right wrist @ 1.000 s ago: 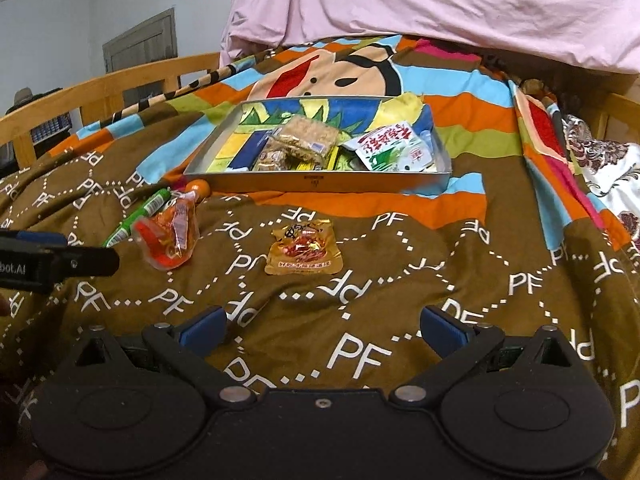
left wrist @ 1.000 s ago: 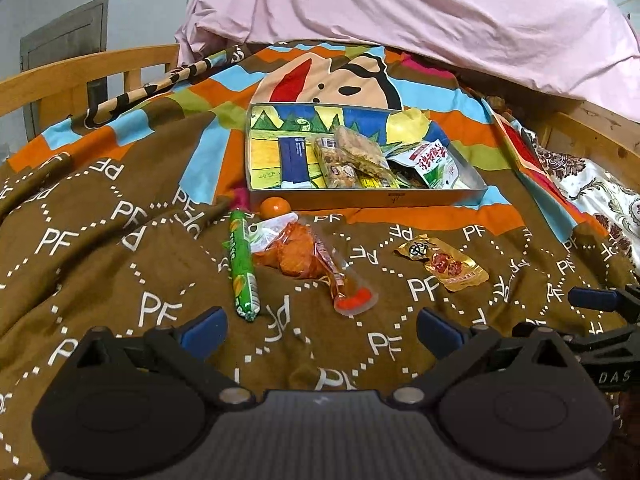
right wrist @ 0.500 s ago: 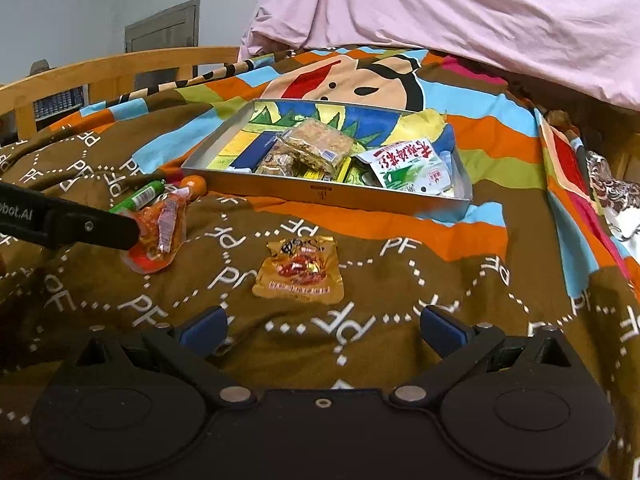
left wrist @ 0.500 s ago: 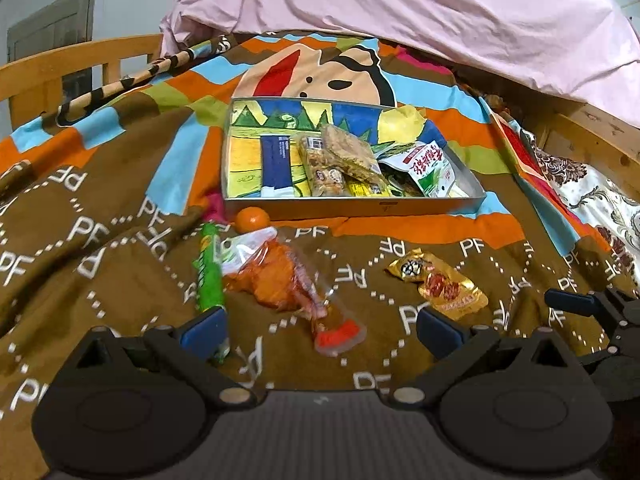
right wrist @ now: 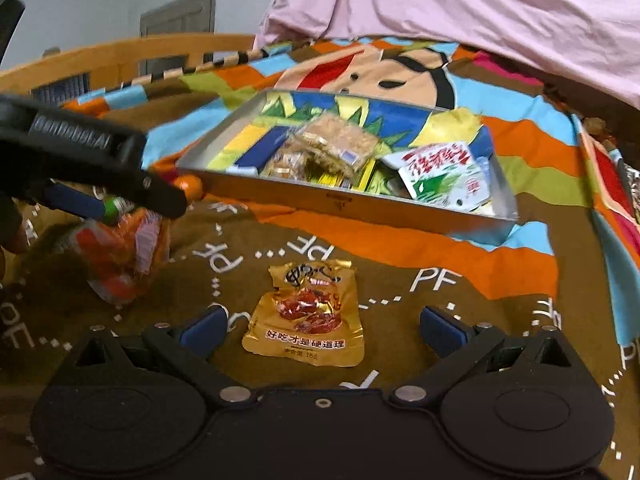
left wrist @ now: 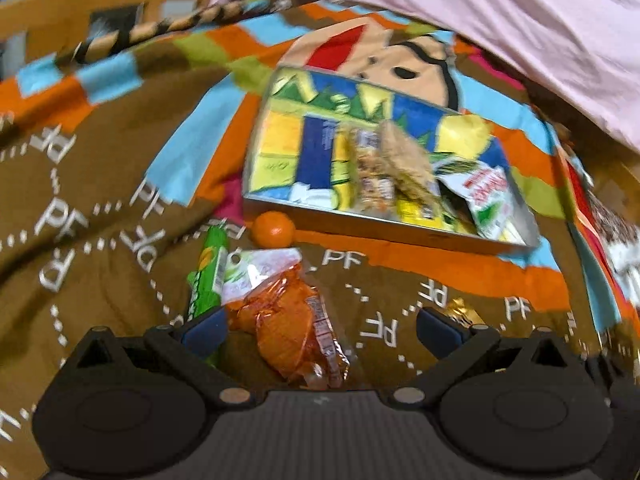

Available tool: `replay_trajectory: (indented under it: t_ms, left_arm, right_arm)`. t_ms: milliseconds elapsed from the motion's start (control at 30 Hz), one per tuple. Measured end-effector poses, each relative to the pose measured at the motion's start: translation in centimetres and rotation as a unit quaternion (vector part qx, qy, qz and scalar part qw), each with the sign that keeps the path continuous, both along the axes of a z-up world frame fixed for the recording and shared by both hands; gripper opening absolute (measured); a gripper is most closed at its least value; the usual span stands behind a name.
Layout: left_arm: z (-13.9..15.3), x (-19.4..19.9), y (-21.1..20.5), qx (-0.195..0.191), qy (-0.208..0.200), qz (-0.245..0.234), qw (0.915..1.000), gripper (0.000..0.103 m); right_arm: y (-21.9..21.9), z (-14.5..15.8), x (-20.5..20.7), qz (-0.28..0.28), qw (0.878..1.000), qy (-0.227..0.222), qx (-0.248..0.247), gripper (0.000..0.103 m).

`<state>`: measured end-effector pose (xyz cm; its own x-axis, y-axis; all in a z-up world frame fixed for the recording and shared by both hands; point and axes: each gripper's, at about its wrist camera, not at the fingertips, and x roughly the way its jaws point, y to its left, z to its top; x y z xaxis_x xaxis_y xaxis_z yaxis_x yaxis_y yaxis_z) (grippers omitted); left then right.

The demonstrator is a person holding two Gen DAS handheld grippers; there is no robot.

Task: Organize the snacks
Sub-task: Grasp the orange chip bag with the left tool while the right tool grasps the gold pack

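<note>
A metal tray (left wrist: 384, 232) (right wrist: 360, 210) holding several snack packs lies on the brown blanket. In front of it lie an orange snack bag (left wrist: 288, 324) (right wrist: 120, 256), a green tube (left wrist: 206, 276), a small orange fruit (left wrist: 274, 229) (right wrist: 189, 185) and a gold packet (right wrist: 306, 316) (left wrist: 460, 308). My left gripper (left wrist: 320, 330) is open and low over the orange bag, which lies between its fingers. My right gripper (right wrist: 322, 330) is open with the gold packet between its blue pads. The left gripper's arm (right wrist: 88, 168) shows at the left of the right wrist view.
A wooden bed rail (right wrist: 120, 56) runs along the far left. A pink quilt (left wrist: 480, 20) is heaped behind the tray. A patterned cloth (left wrist: 616, 232) lies at the right edge of the bed.
Both grippers moved forward and down. The orange bag now lies between the left fingers, and the gold packet now lies between the right fingers.
</note>
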<state>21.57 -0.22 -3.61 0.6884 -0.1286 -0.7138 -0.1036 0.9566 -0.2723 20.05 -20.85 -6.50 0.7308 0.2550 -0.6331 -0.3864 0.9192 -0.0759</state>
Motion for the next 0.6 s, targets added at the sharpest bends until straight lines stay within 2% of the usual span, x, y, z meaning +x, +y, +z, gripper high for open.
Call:
replay_trajectory:
  t_ms: [100, 167, 433, 600]
  left_arm:
    - [-0.8, 0.7, 0.2, -0.022, 0.015, 0.018, 0.9995, 0.102]
    - [-1.1, 1.0, 0.1, -0.020, 0.021, 0.032, 0.9991, 0.102]
    - [-1.4, 1.9, -0.3, 0.009, 0.016, 0.057, 0.9982, 0.092]
    - [-1.7, 0.9, -1.2, 0.044, 0.004, 0.059, 0.9973, 0.079]
  right_arm:
    - [0.1, -0.6, 0.7, 0.001, 1.000, 0.008, 0.000, 0.102]
    - [0.0, -0.7, 1.1, 0.001, 1.000, 0.011, 0.007, 0.102]
    - [0.5, -0.9, 2.4, 0.009, 1.000, 0.000, 0.004, 0.097]
    - [1.1, -1.1, 2.5, 0.019, 1.000, -0.005, -0.006, 0.089]
